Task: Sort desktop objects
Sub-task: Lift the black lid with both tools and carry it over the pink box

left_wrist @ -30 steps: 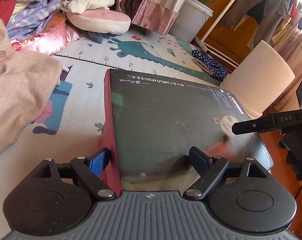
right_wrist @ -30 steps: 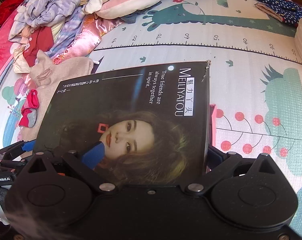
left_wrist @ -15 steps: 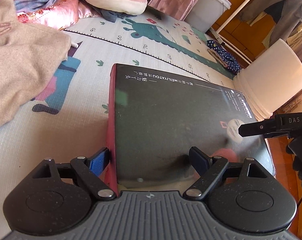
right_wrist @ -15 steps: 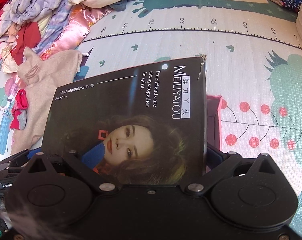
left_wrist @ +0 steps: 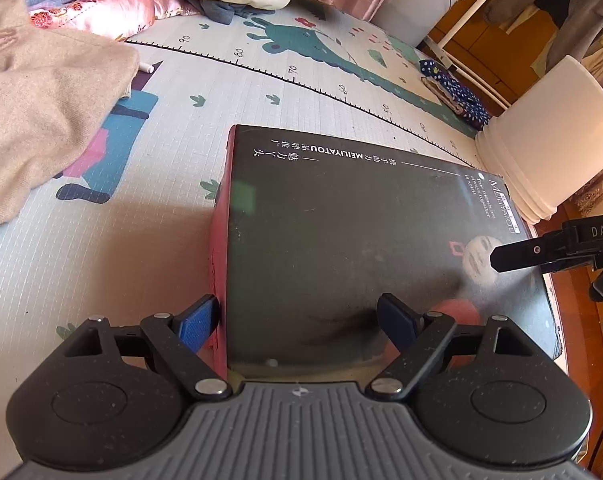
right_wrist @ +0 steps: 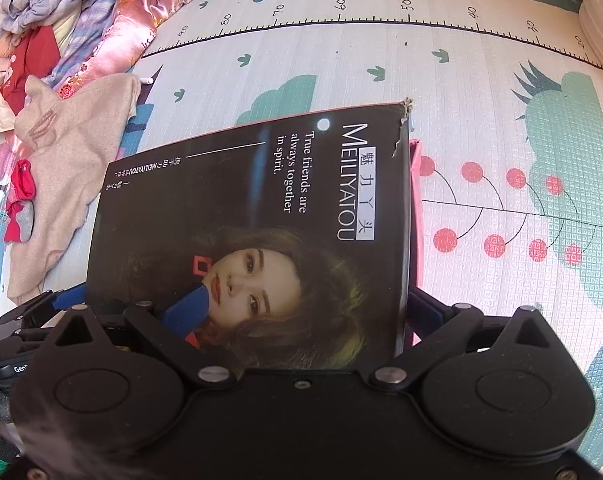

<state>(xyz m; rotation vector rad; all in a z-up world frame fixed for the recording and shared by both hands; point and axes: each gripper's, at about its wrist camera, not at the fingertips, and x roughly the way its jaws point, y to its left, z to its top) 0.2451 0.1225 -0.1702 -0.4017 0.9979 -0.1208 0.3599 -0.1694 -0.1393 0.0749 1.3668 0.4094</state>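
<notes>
A black box (left_wrist: pixel 341 232) with a woman's portrait, white "MEILIYATOU" lettering and pink-red sides is held above a patterned play mat. It also shows in the right wrist view (right_wrist: pixel 269 220). My left gripper (left_wrist: pixel 297 320) is shut on one corner: one blue pad on the pink side, the other on the black lid. My right gripper (right_wrist: pixel 301 308) is shut on the opposite end, one pad on the portrait, the other on the pink side. The right gripper's finger (left_wrist: pixel 541 250) shows at the right of the left wrist view.
A beige garment (left_wrist: pixel 41 112) lies on the mat (left_wrist: pixel 141 184) to the left, also in the right wrist view (right_wrist: pixel 61 168). A pile of clothes and cushions (right_wrist: pixel 61 20) sits beyond it. A white tub (left_wrist: pixel 549 136) and a dotted navy cloth (left_wrist: pixel 453 92) are at the right.
Both grippers have lowered and tilted with the box toward the mat; the mat fills more of both views and the far room has slid out of the top.
</notes>
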